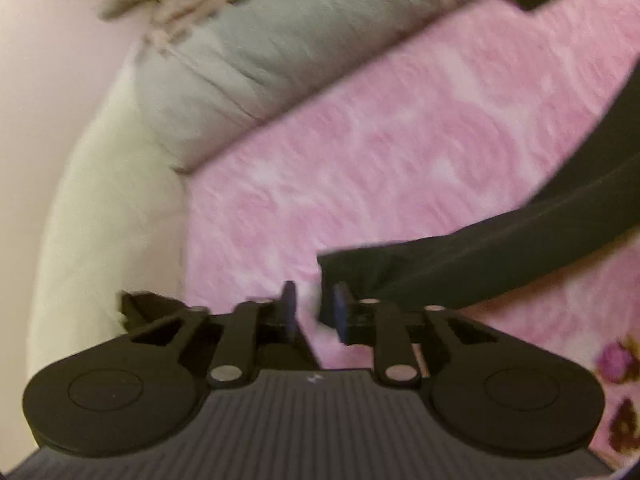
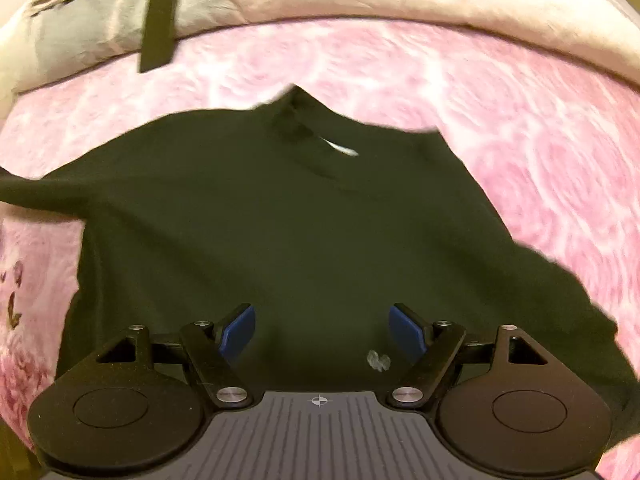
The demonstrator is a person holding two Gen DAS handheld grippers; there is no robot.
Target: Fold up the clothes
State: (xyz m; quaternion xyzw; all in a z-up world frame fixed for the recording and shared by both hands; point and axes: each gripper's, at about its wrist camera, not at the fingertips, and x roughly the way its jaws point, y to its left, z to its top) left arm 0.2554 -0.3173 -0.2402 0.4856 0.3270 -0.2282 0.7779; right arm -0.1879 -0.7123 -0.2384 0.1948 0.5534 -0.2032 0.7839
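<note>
A black long-sleeved shirt (image 2: 300, 240) lies spread on a pink rose-patterned blanket (image 2: 540, 160), collar and white label (image 2: 340, 146) at the far side. My right gripper (image 2: 322, 330) hovers over the shirt's body, jaws wide open with nothing between them. In the left wrist view one black sleeve (image 1: 500, 252) stretches in from the right, and its cuff ends just beyond the right fingertip. My left gripper (image 1: 314, 307) stands a little open over the blanket (image 1: 400, 140); only pink fabric shows in the narrow gap between its blue pads, and the sleeve is not pinched.
A grey pillow or quilt (image 1: 280, 52) borders the far side of the blanket, with cream bedding (image 1: 108, 208) at the left edge. A flat black strip (image 2: 160, 28) lies across the grey bedding. Pink blanket surrounds the shirt on both sides.
</note>
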